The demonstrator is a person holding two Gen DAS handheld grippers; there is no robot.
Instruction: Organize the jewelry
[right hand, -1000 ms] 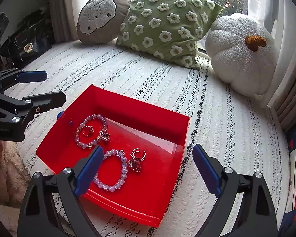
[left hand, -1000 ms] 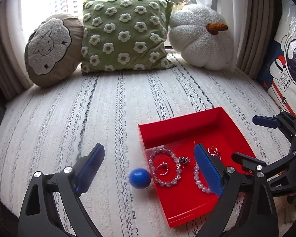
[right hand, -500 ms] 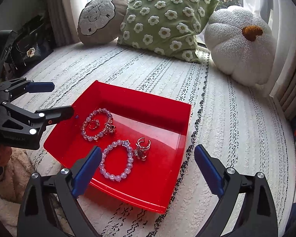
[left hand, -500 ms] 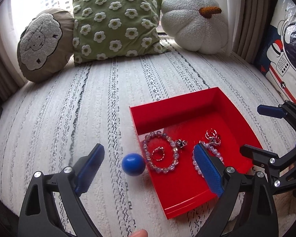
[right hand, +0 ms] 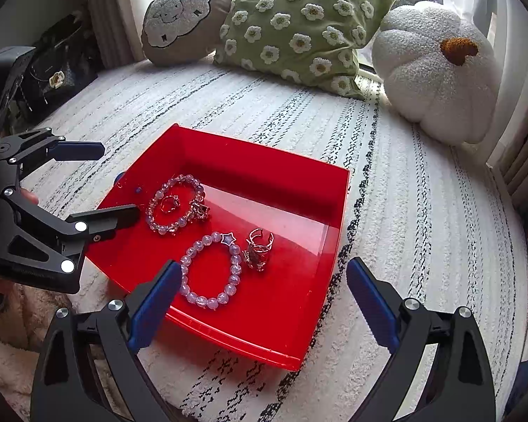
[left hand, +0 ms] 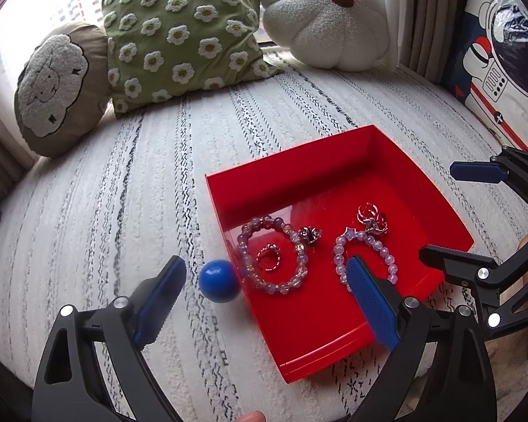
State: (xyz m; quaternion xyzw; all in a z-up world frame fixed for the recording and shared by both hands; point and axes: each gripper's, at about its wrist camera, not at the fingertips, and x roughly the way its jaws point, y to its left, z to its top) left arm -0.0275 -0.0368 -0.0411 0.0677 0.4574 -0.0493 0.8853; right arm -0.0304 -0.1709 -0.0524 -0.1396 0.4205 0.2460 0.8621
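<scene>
Bright daylight from window (left hand: 70, 10) behind – blown-out glare there, sharp center, heavy fisheye warp + dark vignette at edges.

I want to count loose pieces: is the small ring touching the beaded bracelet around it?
Apart. In the left wrist view the small ring lies inside the beaded bracelet, with red tray floor showing all around it.

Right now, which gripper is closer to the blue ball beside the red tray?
Left. The blue ball lies between the open left gripper's fingers, just ahead of its left pad. The right gripper hovers across the red tray.
</scene>
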